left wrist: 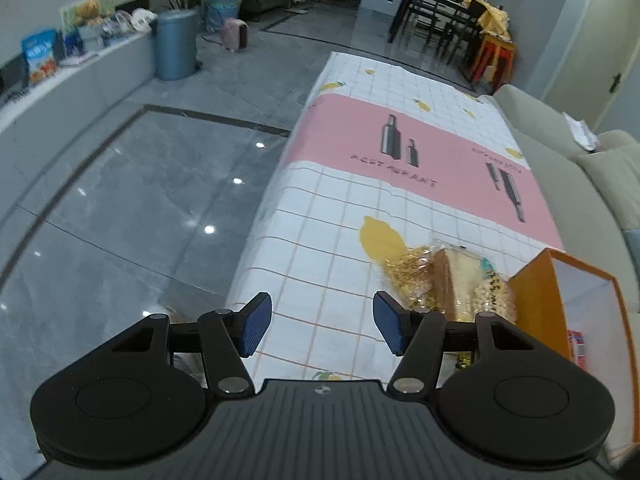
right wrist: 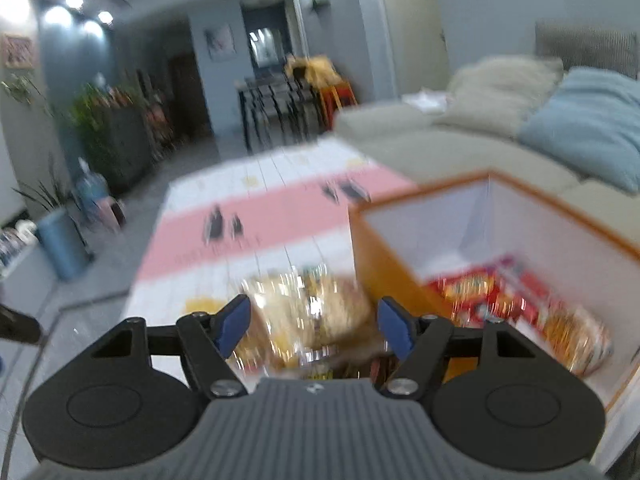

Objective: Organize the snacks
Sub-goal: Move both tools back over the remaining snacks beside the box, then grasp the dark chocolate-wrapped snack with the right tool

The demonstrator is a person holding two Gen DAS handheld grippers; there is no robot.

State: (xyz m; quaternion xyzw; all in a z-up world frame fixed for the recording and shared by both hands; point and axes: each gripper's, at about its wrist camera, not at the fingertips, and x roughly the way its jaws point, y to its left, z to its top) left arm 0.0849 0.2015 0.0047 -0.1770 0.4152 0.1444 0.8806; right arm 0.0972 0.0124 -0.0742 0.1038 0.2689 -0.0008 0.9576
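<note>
Orange box: open-topped, orange outside and white inside, standing on the worktop at the right of both views, near the sofa side.
Box contents: red and yellow snack packs lie on the floor of the box; motion blur hides their print.
Clear bread bag: a crinkled see-through bag with a tan loaf-like block inside, lying on the worktop just beside the orange box's left wall; whether it touches the wall cannot be told.
Same bag, right wrist view: blurred, it shows beyond and between the right gripper's pads, with no pad seen pressing on it.
Worktop: long, covered with a white checked cloth carrying yellow lemon prints and a broad pink band printed with bottles and knives.
Left gripper: released, blue pads spread apart over bare checked cloth at the worktop's near end, nothing between them; the bread bag sits just to the right of its right pad.
Right gripper: released, pads wide apart and holding nothing, aimed at the bread bag with the orange box just to its right.
Sofa: beige, running along the far side of the worktop, with a pale and a light blue cushion.
Floor: glossy grey tile with lamp reflections.
Blue bin: stands on the floor by the low wall counter.
</note>
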